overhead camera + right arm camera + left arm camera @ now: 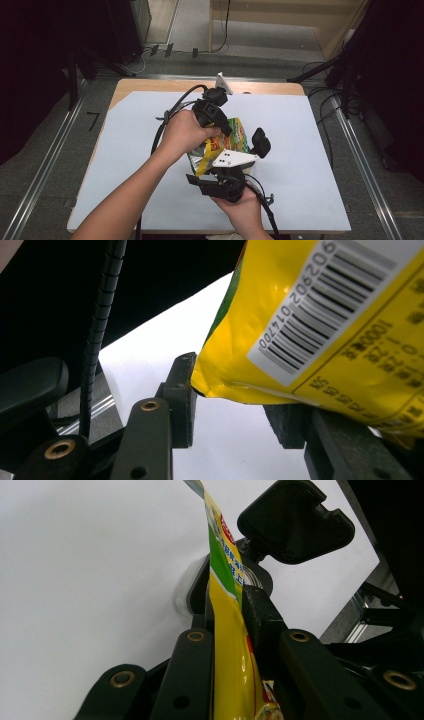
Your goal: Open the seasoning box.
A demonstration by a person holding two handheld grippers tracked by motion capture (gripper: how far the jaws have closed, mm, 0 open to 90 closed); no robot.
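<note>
On the left of the high view we see the left gripper [226,131] held over the white sheet [310,130] that covers the table, its jaws nearly closed on a yellow and green snack bag [227,145]. In the left gripper view the bag [231,645] stands edge-on between the two black jaws, which pinch it from both sides. The bag sits above the middle of the sheet, held up between the two tools. Further right and nearer the person, the right gripper [231,172] meets the bag from below. In the right gripper view its jaws stand partly apart; the bag's barcode side [320,335] rests across one jaw and touches the other.
</note>
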